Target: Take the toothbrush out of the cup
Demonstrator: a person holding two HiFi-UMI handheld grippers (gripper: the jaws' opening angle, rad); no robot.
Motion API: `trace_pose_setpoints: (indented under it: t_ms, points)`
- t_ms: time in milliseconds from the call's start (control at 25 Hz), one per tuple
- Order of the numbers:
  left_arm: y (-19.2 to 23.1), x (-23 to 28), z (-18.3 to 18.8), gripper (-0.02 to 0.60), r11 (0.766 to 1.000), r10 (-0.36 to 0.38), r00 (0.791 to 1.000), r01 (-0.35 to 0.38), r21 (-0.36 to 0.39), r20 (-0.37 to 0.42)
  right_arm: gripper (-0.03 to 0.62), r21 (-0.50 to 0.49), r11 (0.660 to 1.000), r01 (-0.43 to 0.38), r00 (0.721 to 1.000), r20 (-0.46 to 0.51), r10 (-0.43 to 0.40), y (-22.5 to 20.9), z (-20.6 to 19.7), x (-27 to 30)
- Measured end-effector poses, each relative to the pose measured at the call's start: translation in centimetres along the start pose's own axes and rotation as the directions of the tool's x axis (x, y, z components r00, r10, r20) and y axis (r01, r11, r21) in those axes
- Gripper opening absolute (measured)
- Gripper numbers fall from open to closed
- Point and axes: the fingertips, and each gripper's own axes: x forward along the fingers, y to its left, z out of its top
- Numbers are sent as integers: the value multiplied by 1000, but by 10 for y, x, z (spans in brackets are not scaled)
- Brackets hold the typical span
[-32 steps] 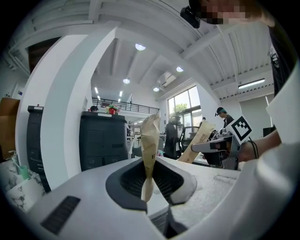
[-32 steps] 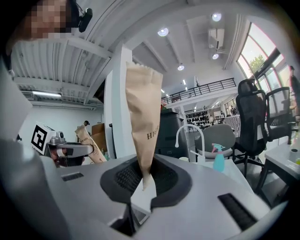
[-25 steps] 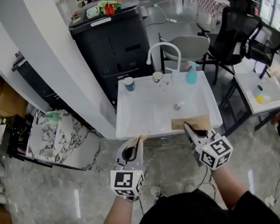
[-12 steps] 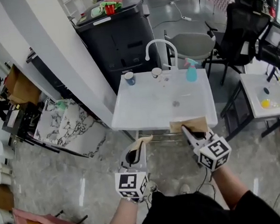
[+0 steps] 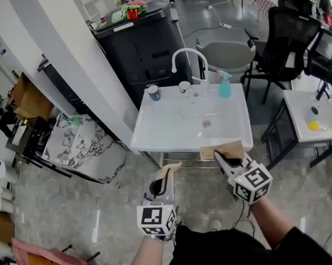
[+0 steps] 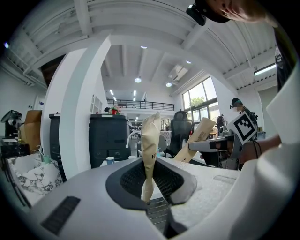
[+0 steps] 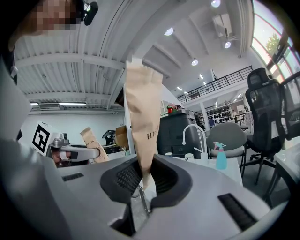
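- Brown paper is what both tools have right now, not anything from the sink.
- The left gripper (image 5: 163,177) is clamped on a creased brown paper packet (image 6: 150,145). The packet stands upright between the jaws, with some dark print on its side.
- The right gripper (image 5: 221,157) is doing the same with a second brown paper packet (image 7: 143,126), pinched low down, and the top flares out above the jaws.
- In the head view both grippers are in front of the white rectangular sink (image 5: 155,137). The right one's packet overlaps the sink's front edge, and the left one sits off the front left corner.
- A dark blue cup (image 5: 154,92) and a small white cup (image 5: 184,87) stand on the back rim, well apart from both grippers.
- The toothbrush is too small to make out, so it's not clear which cup it's in.
- A curved white tap (image 5: 189,55) arches over the back rim by the white cup, and a teal spray bottle (image 5: 224,85) stands off to its right.
- A tall black cabinet (image 5: 141,44) is right behind the sink.
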Motion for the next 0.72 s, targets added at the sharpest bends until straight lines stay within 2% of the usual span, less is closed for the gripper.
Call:
trace_pose_setpoints:
  t_ms: [720]
  points:
    - [-5,-2,5,35,1000,15,1000,-15,5,14,43,-14,1000,-4,1000,-2,4,-2,0,-7]
